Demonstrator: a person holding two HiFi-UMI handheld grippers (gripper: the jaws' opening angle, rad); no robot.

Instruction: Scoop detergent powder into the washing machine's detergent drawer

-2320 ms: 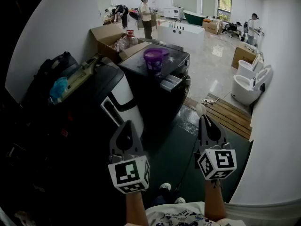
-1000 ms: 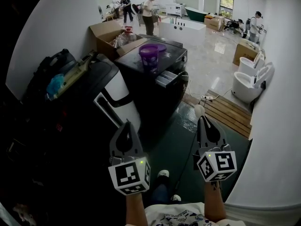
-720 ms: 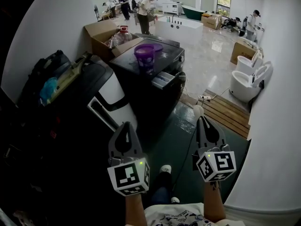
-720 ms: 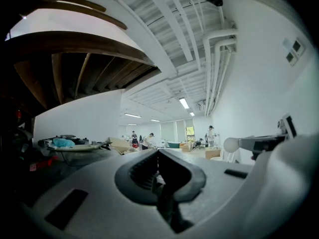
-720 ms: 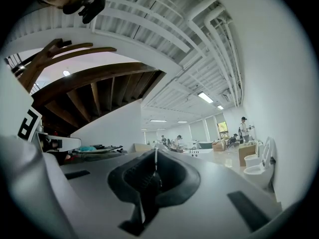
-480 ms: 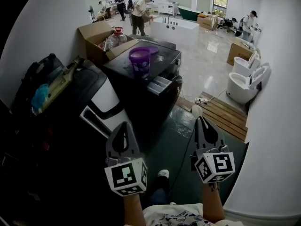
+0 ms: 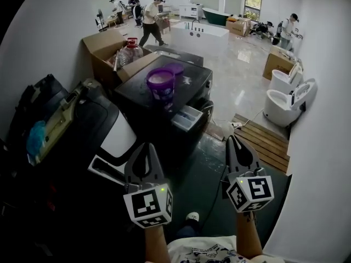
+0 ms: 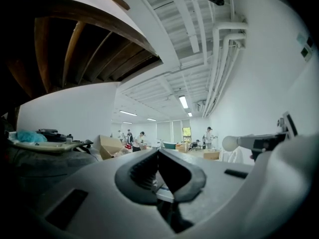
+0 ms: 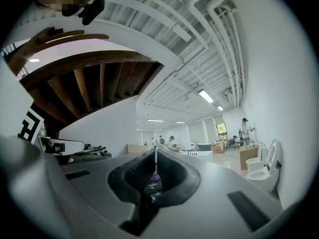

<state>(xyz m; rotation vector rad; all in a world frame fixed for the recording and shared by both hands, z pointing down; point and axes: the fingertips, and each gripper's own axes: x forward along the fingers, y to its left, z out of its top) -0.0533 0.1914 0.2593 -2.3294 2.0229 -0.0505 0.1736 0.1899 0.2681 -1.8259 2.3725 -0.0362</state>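
The black washing machine (image 7: 189, 81) stands ahead of me in the head view, its detergent drawer (image 7: 187, 118) pulled out at the front. A purple tub (image 7: 160, 84) with pale powder sits on its lid, and shows small through the right jaws as a purple tub (image 9: 153, 183). My left gripper (image 7: 143, 148) is held low, short of the machine; its jaws are shut on nothing (image 8: 158, 152). My right gripper (image 7: 232, 140) is level with it, shut on a thin white scoop (image 9: 155, 159). The scoop's round bowl (image 8: 230, 143) shows in the left gripper view.
A black-and-white appliance (image 7: 112, 141) with clutter on top stands left of the machine. Behind are an open cardboard box (image 7: 107, 43), a white bathtub (image 7: 200, 36) and people (image 7: 149, 12). White toilets (image 7: 284, 100) and a wooden pallet (image 7: 264, 140) lie to the right.
The washing machine, tub and drawer have drawn nearer and lower in the head view. Both grippers keep the same pose, side by side, jaws unchanged.
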